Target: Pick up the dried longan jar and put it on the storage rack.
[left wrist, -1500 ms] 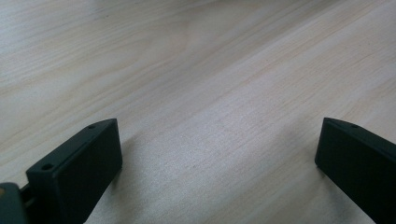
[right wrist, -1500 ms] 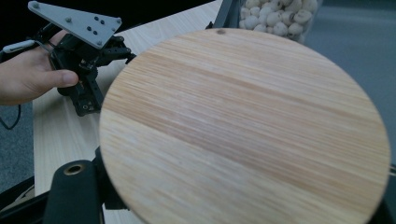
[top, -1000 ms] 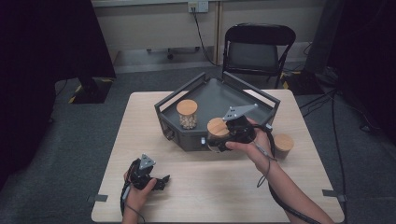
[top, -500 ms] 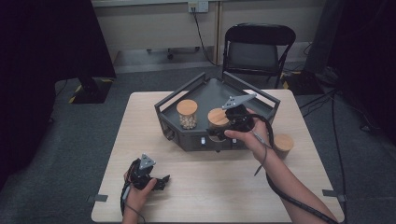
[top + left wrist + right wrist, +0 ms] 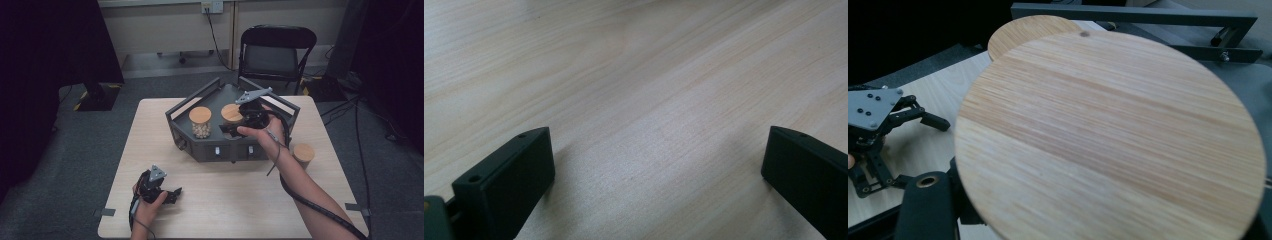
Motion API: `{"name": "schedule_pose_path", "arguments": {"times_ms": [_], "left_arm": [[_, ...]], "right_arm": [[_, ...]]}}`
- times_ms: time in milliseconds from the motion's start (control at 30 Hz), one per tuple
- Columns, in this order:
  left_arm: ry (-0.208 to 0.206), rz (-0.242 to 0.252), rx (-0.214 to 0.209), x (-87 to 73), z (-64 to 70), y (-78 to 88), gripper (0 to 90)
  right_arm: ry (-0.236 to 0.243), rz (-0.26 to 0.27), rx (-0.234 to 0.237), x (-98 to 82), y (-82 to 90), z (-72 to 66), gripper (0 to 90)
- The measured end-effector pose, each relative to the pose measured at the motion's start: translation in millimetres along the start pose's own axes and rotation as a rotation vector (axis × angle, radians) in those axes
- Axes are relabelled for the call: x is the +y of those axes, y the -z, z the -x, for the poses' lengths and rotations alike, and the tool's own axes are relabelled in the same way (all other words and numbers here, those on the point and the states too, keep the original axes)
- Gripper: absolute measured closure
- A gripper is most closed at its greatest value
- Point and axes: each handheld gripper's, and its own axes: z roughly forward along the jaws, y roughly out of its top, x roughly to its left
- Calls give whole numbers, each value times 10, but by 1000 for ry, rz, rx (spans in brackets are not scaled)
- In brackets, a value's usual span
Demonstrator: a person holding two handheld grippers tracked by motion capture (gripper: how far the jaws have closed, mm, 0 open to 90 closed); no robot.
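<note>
Left gripper [image 5: 167, 192]: your left hand [image 5: 146, 209] rests it on the pale wooden table [image 5: 150, 130] near the front left edge; in the left gripper view its two black jaws stand spread wide, bare tabletop between them.
Open-frame grey tray [image 5: 186, 136]: it sits at the middle of the table, toward the far side, with a black folding chair [image 5: 276, 47] on the floor behind it.
Left jar [image 5: 201, 122]: it stands upright in the tray's left part, round wooden lid on, pale contents visible through its glass.
Middle jar [image 5: 231, 114]: it stands in the tray just right of the left jar, wooden lid on; the right gripper view looks across that lid from close by, the left jar's lid just beyond it.
Right gripper [image 5: 231, 129]: your right hand [image 5: 262, 135] holds it over the tray, jaws set around the middle jar below the lid and pinching it.
Third jar [image 5: 303, 154]: it stands on the table outside the tray, near the right edge, beside your right forearm, wooden lid on.
</note>
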Motion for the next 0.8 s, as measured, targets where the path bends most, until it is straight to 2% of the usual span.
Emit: {"name": "schedule_pose_path", "arguments": {"times_ms": [367, 800], "left_arm": [[1, 1, 0, -1, 1, 0, 2], [1, 0, 0, 0, 0, 0, 2]], "right_arm": [[-18, -22, -16, 53, -200, 55, 256], [-14, -51, -24, 63, -444, 87, 256]]}}
